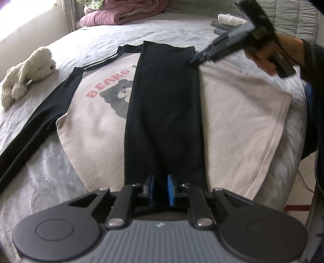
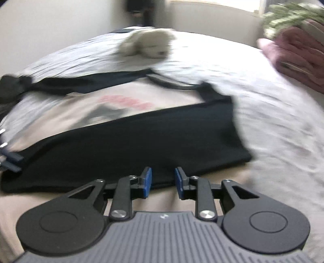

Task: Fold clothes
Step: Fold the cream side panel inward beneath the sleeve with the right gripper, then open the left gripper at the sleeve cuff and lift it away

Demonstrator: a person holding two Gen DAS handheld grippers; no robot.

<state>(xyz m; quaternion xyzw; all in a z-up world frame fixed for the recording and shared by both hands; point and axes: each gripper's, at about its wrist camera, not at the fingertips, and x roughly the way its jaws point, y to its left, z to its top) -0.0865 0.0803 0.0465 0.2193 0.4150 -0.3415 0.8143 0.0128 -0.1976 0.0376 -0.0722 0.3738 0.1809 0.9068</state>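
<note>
While my grippers hang over the bed, this is how things lie.

Shirt: the pale pink long-sleeved shirt with black sleeves and a bear print lies flat on the light grey quilted bedspread; its right part is turned over so the plain side faces up.
Folded sleeve: one black sleeve runs straight down the middle of the shirt, covering part of the print.
Other sleeve: the second black sleeve stretches out to the left across the bedspread.
Left gripper: low over the near end of the folded sleeve, blue pads a narrow gap apart; whether any cloth is between them I cannot tell.
Right gripper: blue pads spread apart with nothing between them, just over the edge of the folded sleeve near its shoulder end; this view is blurred.
Hand: my right hand grips the handle above the shirt's far right corner.
Around: a white plush dog lies just beside the outstretched sleeve; a folded pink quilt and a small stack of grey and white folded clothes sit well apart at the far edge.
</note>
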